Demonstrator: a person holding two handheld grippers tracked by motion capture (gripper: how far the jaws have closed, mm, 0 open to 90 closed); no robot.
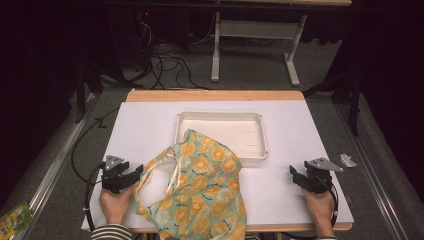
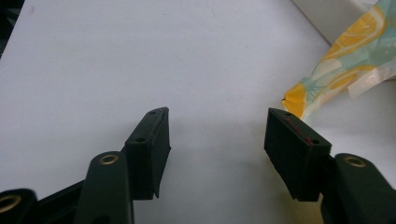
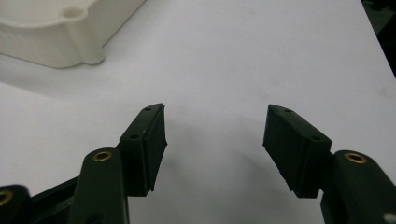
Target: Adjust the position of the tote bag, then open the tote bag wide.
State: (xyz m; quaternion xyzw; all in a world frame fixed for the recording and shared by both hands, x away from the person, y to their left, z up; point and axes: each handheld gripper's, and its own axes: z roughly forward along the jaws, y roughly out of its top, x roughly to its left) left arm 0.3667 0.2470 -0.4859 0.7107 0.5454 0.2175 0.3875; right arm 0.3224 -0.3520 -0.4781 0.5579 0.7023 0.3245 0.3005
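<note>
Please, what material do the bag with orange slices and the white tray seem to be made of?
The bag looks like thin, soft fabric or coated cloth: it slumps in folds, with a printed citrus pattern and a slight sheen; which one I cannot tell. The tray looks like moulded plastic, off-white and matte to faintly glossy: its walls are rigid, with rounded corners and a rolled rim.

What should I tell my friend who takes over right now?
Left hand-held gripper: open, holding nothing, resting on the table right beside the orange-slice print bag.
Right hand-held gripper: open, holding nothing, on the table's right side, apart from everything.
The bag lies crumpled at the front, its top edge over the white tray's near rim.
Done: nothing gripped yet.
Left: probably take hold of the bag, nearest the left one.
</note>
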